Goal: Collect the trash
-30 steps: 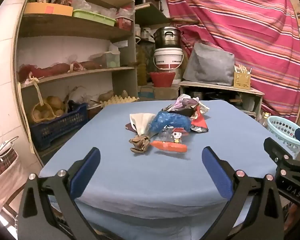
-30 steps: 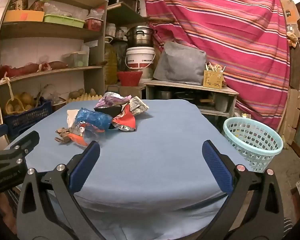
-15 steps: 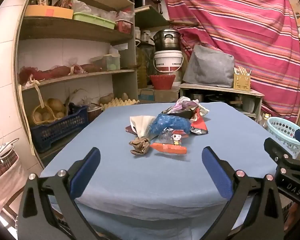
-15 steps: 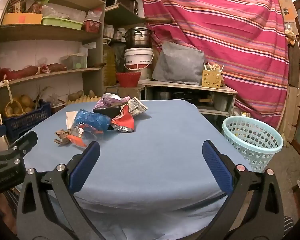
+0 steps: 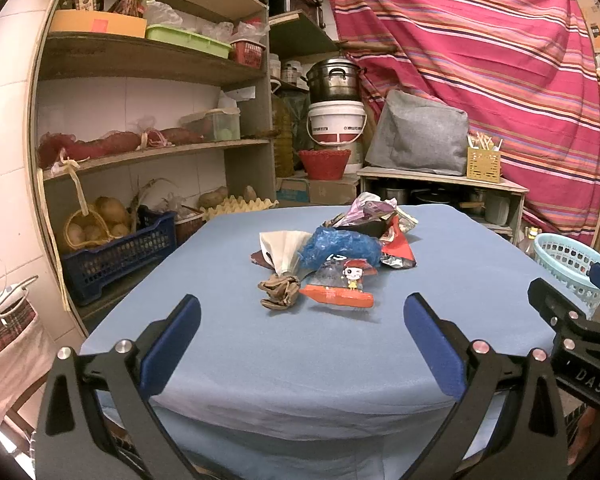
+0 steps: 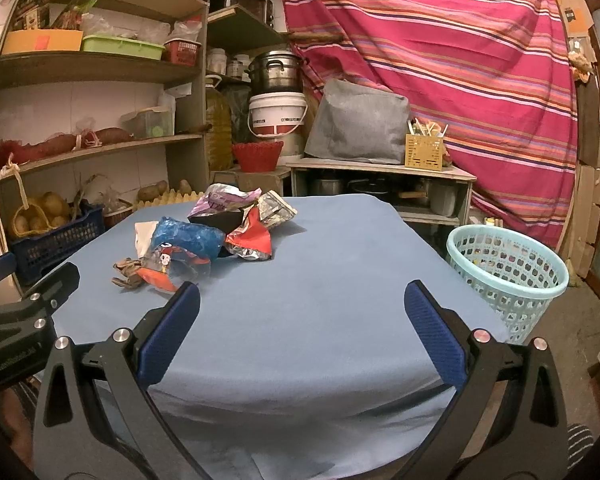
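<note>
The left gripper [image 5: 300,330] hangs wide apart and empty, with the trash pile [image 5: 332,254] untouched on the blue table [image 5: 260,352] ahead of its fingers. The right gripper [image 6: 300,328] is likewise spread and empty, the pile [image 6: 208,240] ahead to its left and the pale blue basket [image 6: 508,276] on the floor to its right. Judging by this, nothing is collected yet and every piece is left to move.

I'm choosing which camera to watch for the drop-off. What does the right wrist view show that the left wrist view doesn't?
Only the right wrist view shows the whole light-blue laundry-style basket standing on the floor beside the table, plus the left gripper's outer side. Only the left wrist view shows the white cable at the far left edge and the right gripper's side. Both show the trash pile on the blue tablecloth, the shelves and the striped cloth, with each view's own jaws wide apart and empty.
</note>
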A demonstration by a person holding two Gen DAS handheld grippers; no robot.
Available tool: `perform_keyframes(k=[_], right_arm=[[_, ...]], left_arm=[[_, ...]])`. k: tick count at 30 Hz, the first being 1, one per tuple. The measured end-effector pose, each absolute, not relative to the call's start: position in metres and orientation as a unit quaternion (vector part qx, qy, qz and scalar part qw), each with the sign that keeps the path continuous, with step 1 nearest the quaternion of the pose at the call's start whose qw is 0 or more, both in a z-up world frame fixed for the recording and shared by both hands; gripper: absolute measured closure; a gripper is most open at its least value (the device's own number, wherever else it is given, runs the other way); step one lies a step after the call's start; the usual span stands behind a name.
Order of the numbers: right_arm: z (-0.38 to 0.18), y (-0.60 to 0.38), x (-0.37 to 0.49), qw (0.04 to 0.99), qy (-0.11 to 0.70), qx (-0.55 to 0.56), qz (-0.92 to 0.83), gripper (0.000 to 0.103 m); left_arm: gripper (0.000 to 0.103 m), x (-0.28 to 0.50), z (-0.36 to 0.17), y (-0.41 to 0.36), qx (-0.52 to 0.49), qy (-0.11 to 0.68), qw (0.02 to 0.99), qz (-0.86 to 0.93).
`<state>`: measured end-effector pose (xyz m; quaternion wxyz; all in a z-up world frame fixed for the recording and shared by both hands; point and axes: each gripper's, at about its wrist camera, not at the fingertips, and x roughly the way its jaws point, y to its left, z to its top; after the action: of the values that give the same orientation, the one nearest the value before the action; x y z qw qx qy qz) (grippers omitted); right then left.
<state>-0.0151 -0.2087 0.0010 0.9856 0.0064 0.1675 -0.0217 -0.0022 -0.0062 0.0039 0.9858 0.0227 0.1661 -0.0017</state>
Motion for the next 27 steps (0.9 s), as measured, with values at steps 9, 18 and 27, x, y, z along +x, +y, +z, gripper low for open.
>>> perform_keyframes(k=[9,18,27], right_arm=[[0.0012,-0.2086,-0.0153,0.986,0.168,0.007,-0.021,0.004],[-0.0006,-0.2059,-0.0161,0.985,0.17,0.006,-0.019,0.004],[-0.0013,-0.2055,-0.0162,0.985,0.169,0.007,-0.019,0.004]], left_arm=[[0.004,-0.0024,0.0058,-0.0071,0.022,0.166,0.986,-0.002],[0.004,-0.0028,0.0064,-0.0083,0.025,0.166,0.986,-0.001],[0.004,-0.0058,0.0096,-0.0071,0.023,0.165,0.986,-0.003]])
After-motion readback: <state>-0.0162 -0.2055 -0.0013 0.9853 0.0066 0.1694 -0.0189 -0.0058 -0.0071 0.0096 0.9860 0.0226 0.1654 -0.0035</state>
